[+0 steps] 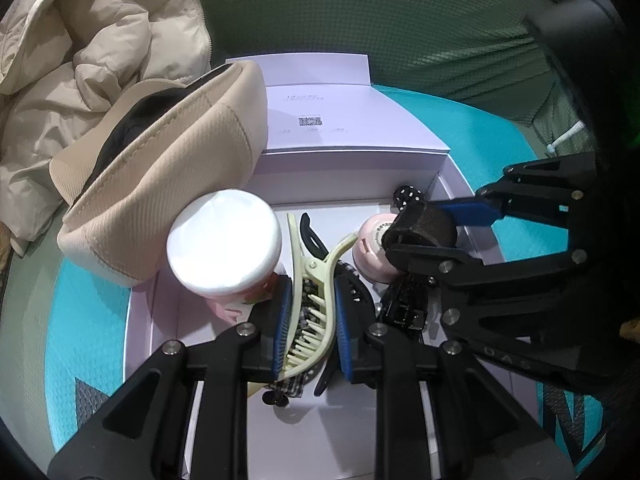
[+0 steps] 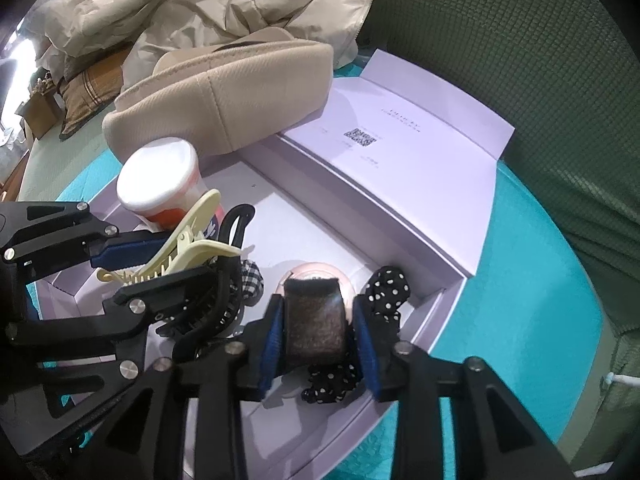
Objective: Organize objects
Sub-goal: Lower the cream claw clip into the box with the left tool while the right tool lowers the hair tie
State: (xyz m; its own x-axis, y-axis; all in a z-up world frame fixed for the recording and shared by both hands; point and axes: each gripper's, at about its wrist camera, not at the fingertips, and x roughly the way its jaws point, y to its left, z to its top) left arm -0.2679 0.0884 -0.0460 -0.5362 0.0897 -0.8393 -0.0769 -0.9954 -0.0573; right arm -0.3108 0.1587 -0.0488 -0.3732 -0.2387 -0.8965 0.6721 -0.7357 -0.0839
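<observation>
In the left wrist view, the left gripper (image 1: 310, 312) is pinching a pale yellow plastic hair claw (image 1: 310, 280) over the open pale purple cardboard box (image 1: 352, 168); a white-lidded pink jar (image 1: 224, 240) is standing just beside it; in the right wrist view, the right gripper (image 2: 316, 332) is squeezing a dark brown fuzzy roller (image 2: 316, 320) above a black dotted scrunchie (image 2: 386, 288) inside the same box.

Two handheld grippers, matching build.

Left gripper (image 1: 310, 320): matte black plastic linkage arms with triangular cut-outs, round silver screw heads at the pivots, ribbed blue pads (image 1: 282, 322) lining the inner faces of both fingers. Right gripper (image 2: 318, 330): same black arms, silver screws and blue pads (image 2: 270, 344); faint raised lettering shows on one arm in the left wrist view, too blurred to read.
</observation>
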